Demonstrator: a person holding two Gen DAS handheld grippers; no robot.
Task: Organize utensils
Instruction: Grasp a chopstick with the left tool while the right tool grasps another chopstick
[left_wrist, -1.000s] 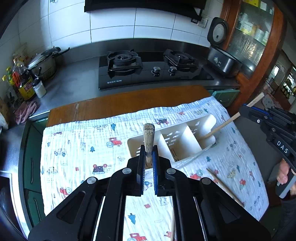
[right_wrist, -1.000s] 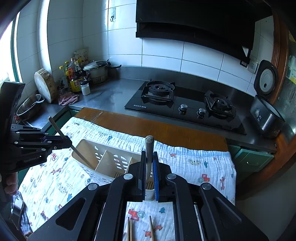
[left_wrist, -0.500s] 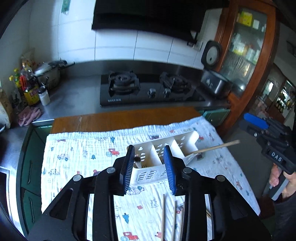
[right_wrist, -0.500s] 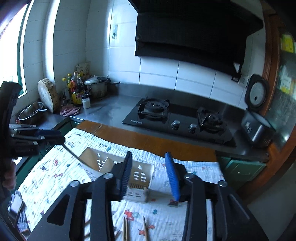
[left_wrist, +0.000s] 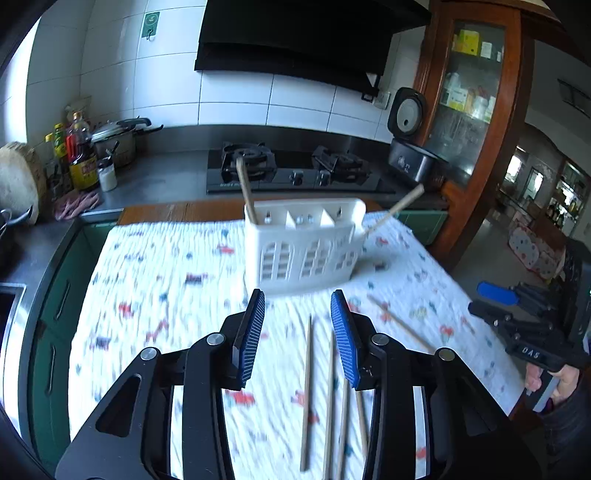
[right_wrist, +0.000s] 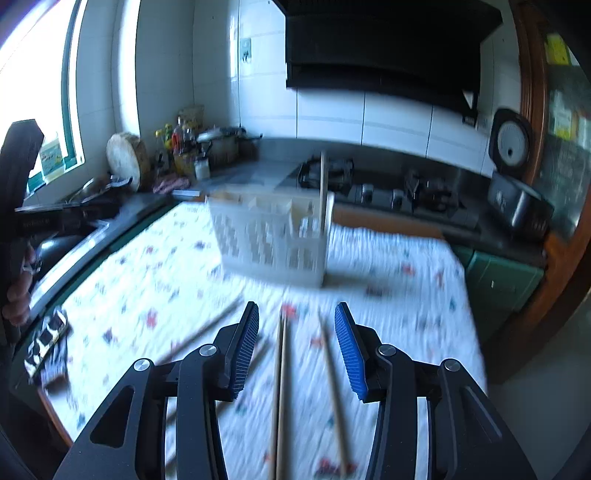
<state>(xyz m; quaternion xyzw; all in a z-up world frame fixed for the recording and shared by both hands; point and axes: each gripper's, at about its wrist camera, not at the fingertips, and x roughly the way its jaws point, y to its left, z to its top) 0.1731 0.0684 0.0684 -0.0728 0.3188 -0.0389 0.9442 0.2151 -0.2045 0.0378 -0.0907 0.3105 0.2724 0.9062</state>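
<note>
Evidently both grippers are empty with their jaws spread wide: the left gripper (left_wrist: 297, 334) hangs low at the centre of its view, and the right gripper (right_wrist: 296, 347) sits likewise in its own. The white caddy (left_wrist: 304, 246) stands upright at mid-frame on the printed cloth (left_wrist: 159, 280), with one wooden utensil (left_wrist: 246, 192) leaning out of its left compartment and another stick (left_wrist: 397, 208) angled out past its right end. Loose chopsticks (left_wrist: 306, 391) are seen lying on the cloth in the lower middle of the left view, and a pair (right_wrist: 280, 387) runs lengthwise between the right gripper's blue pads (right_wrist: 349, 350) in the lower centre of that view. The step in hand is judged to be picking up the next chopstick. It would be done well if a single stick were straddled squarely by the jaws, gripped near its middle so that it does not swing, and the pads lowered close to the cloth without pinching the fabric. Since the sticks lie just beside one another, one should be chosen clearly, lest two be caught. Both views are blurred, so fine contact cannot be told.
</note>
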